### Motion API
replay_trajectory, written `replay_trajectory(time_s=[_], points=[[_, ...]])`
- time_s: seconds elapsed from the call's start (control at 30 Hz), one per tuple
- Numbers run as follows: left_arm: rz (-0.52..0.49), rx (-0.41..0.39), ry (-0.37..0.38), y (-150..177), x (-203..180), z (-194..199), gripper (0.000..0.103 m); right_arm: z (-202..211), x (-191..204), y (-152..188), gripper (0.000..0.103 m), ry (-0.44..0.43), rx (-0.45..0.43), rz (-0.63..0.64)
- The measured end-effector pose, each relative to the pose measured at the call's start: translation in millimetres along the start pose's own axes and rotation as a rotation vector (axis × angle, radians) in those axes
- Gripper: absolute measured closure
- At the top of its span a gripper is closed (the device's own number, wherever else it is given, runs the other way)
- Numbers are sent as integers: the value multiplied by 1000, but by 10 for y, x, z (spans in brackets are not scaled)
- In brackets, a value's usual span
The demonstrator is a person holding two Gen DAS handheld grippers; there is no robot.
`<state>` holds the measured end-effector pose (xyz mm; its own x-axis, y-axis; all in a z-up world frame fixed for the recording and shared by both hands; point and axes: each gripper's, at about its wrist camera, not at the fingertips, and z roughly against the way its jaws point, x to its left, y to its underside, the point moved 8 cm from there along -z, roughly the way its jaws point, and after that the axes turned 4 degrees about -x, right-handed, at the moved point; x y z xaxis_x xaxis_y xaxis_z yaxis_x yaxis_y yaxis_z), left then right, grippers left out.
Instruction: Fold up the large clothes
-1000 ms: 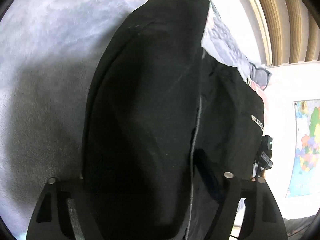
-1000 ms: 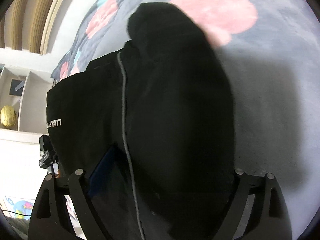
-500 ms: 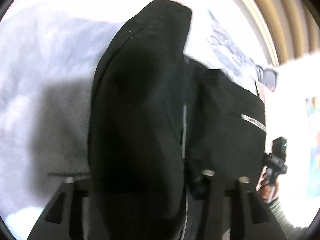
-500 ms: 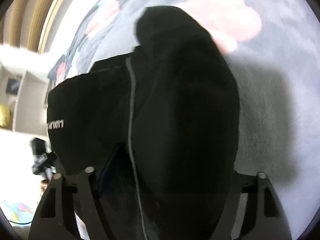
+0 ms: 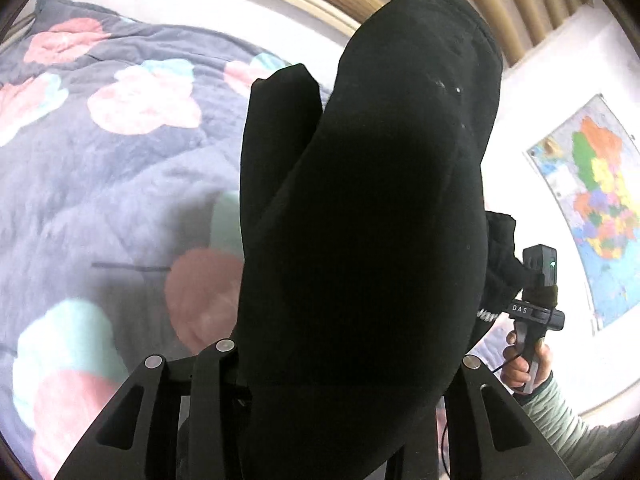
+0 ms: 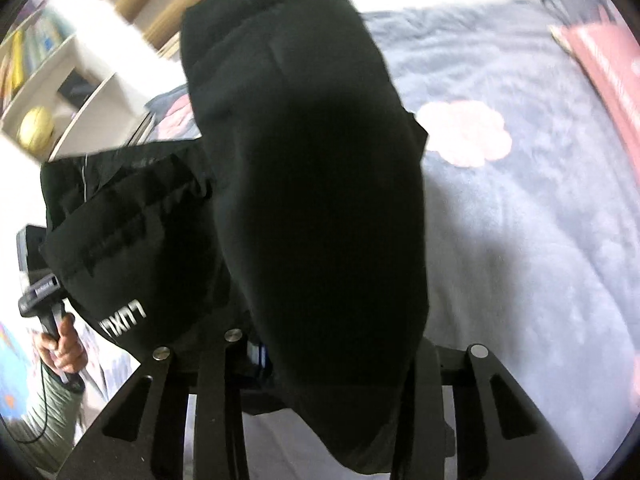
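- Both tools have come up off the bed since the earlier frames, carrying the black garment (image 5: pixel 372 240) with them; a second ago it lay flat on the bedspread, and now it hangs in front of each camera with wall, curtain and shelves showing behind it.
- Bedspread (image 5: pixel 120 184): blue-grey and fleecy with pink and mint flower patches, it covers the bed below and fills the left of the left wrist view and the right of the right wrist view (image 6: pixel 520 240).
- Black garment: a thick fold bulges straight up from between the fingers of each tool and blocks the middle of both views (image 6: pixel 312 220); the rest sags between the two tools, with white lettering on the part hanging toward the other hand.
- Left tool (image 5: pixel 344 364): its jaws have just been closing and now stand clamped on the garment, the cloth packed between them.
- Right tool (image 6: pixel 352 356): its jaws have likewise just been closing and are clamped on another part of the same garment.
- Each wrist view catches the other hand gripping its handle at the frame edge, in a striped sleeve: the right hand (image 5: pixel 524 364) and the left hand (image 6: pixel 60 344).
- Wall map (image 5: pixel 592 208): brightly coloured, on the wall behind the right hand.
- Yellow ball (image 6: pixel 36 130): on a white shelf at the left.
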<state>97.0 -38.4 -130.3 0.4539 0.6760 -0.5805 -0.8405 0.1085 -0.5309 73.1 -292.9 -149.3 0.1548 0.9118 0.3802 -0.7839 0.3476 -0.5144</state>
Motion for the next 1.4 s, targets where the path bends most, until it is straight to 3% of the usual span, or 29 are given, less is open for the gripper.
replay_trajectory(time_s=[0.17, 0.3, 0.33, 0.4, 0.5, 0.57, 0.67, 0.73, 0.8, 0.93, 1.0, 1.1, 1.23, 1.33, 1.4], points=[[36, 23, 20, 435, 84, 539, 66, 394, 192, 350, 63, -17, 9, -37], [95, 59, 53, 778, 129, 719, 66, 564, 222, 646, 66, -29, 40, -62], [110, 76, 47, 901, 176, 711, 66, 586, 239, 733, 68, -70, 55, -87], [163, 142, 26, 1165, 336, 624, 66, 483, 168, 891, 68, -2, 103, -111], [218, 169, -126, 1465, 875, 464, 64, 271, -74, 1089, 68, 69, 143, -154], [361, 173, -144, 1591, 1298, 427, 60, 224, -392, 1218, 67, 104, 153, -203], [552, 176, -92, 1798, 1848, 332, 52, 88, -804, 1338, 53, 165, 172, -265], [651, 198, -57, 1881, 2015, 275, 40, -46, -955, 1472, 51, 211, 203, -306], [711, 219, -5, 1896, 2067, 284, 40, -218, -993, 1484, 51, 254, 236, -331], [510, 221, -122, 1669, 1994, 644, 41, -63, -983, 1477, 51, 296, 203, -306], [422, 195, -216, 1555, 1961, 940, 41, 52, -880, 1451, 51, 324, 175, -266], [341, 147, -291, 1406, 1774, 1264, 41, 256, -569, 1390, 49, 332, 119, -206], [203, 125, -267, 1318, 1274, 1399, 41, 407, -91, 1341, 35, 248, 63, -135], [113, 146, -219, 1332, 719, 1055, 41, 200, 297, 1395, 35, 167, 76, -97], [75, 180, -232, 1536, 535, 807, 41, -56, 471, 1539, 35, 204, 124, -43]])
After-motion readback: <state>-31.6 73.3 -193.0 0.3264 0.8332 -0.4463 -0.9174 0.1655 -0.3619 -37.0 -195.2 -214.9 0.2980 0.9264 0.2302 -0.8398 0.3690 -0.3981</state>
